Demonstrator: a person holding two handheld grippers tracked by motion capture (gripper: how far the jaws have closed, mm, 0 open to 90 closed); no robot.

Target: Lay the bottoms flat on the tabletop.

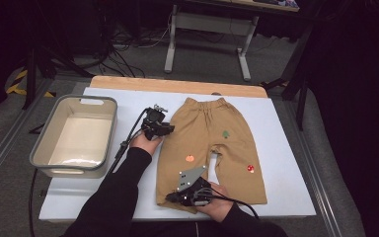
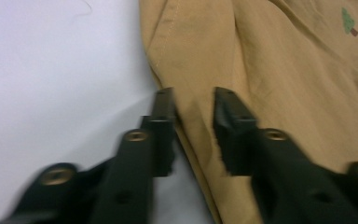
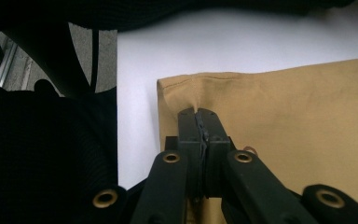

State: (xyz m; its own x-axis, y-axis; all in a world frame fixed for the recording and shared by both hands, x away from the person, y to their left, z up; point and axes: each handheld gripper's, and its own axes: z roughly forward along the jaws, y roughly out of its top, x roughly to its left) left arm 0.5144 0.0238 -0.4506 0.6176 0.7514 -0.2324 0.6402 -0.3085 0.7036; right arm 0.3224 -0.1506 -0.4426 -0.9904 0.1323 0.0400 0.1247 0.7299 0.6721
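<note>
Right gripper: jaws pressed together on a pinch of tan cloth at the bottom hem of the trousers, near the hem's corner on the leg nearest the tub; fabric puckers at the tips. In the high view this gripper lies low over that hem, grey plate on top.

Left gripper: jaws apart, straddling the trousers' outer side seam, one jaw over white worktop, the other over cloth; pads not seen pressing. In the high view it sits at the trousers' edge below the waistband.

Trousers lie flat, waistband far from the person, small patches on the legs. Grey tub stands well apart from the trousers, beyond the left gripper.
</note>
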